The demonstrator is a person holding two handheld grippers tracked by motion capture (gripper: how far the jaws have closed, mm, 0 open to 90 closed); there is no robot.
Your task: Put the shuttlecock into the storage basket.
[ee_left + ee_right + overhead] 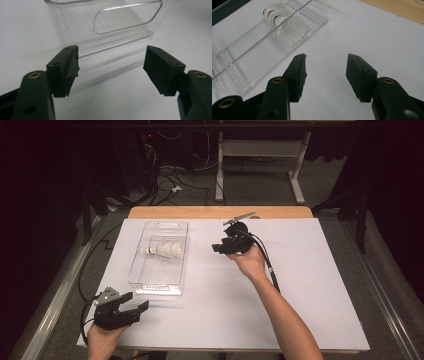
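White feathered shuttlecocks (165,250) lying in clear plastic tray (150,285); right gripper (218,247) jaws spread, empty | left gripper (137,307) jaws spread, empty | placing apparently done.

The tray (159,285) is clear plastic with fine ribbed lines along its floor, and the shuttlecocks (284,26) in it are white, each with what looks like a dark blue band near the cork. Both the left gripper (111,63) and the right gripper (326,73) are black with brass-coloured rivets. The table cover (310,285) is white with a faint grid, over a light wood table (200,212).
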